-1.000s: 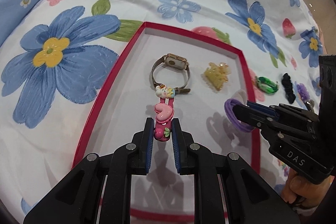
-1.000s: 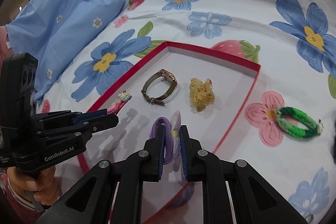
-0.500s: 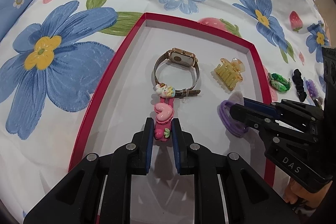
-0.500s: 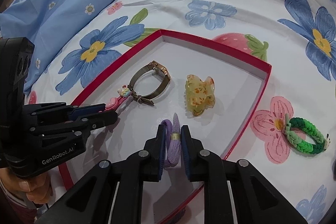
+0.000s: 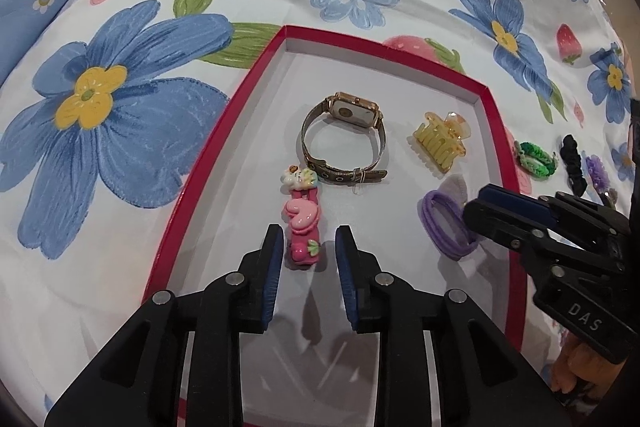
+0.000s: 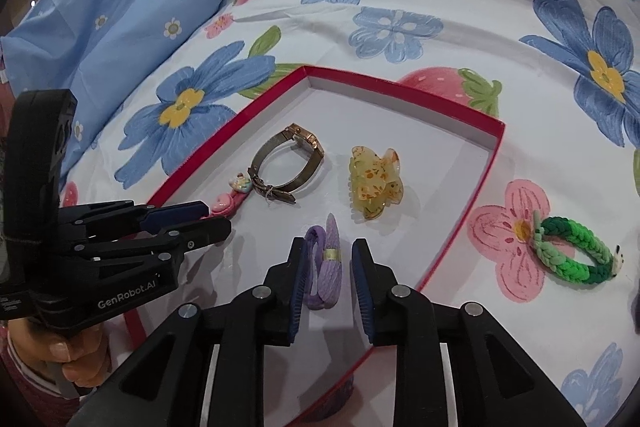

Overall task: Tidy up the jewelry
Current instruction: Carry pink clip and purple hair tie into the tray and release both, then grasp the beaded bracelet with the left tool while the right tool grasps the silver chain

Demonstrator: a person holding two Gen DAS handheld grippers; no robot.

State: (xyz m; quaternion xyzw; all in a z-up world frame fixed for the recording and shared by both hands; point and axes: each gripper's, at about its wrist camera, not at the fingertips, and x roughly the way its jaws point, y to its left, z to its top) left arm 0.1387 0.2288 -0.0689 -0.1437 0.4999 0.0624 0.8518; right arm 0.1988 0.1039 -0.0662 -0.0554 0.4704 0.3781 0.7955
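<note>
A red-rimmed white tray (image 5: 224,131) (image 6: 480,163) lies on the flowered bedspread. In it are a gold watch (image 5: 344,139) (image 6: 288,167), a yellow claw clip (image 5: 440,143) (image 6: 374,183), a pink charm hair clip (image 5: 302,219) (image 6: 230,201) and a purple hair tie (image 5: 444,223) (image 6: 326,263). My left gripper (image 5: 306,247) is open, its fingers either side of the pink clip resting on the tray floor. My right gripper (image 6: 326,263) is open around the purple hair tie, which lies in the tray.
A green braided hair tie (image 5: 534,159) (image 6: 576,255) lies on the bedspread right of the tray. A black scrunchie (image 5: 574,165) and a purple one (image 5: 598,171) lie beyond it. A blue pillow (image 6: 100,19) is at the far left.
Both grippers lowered toward the tray, then opened. The pink clip and the purple hair tie were let go and now rest on the tray floor.
</note>
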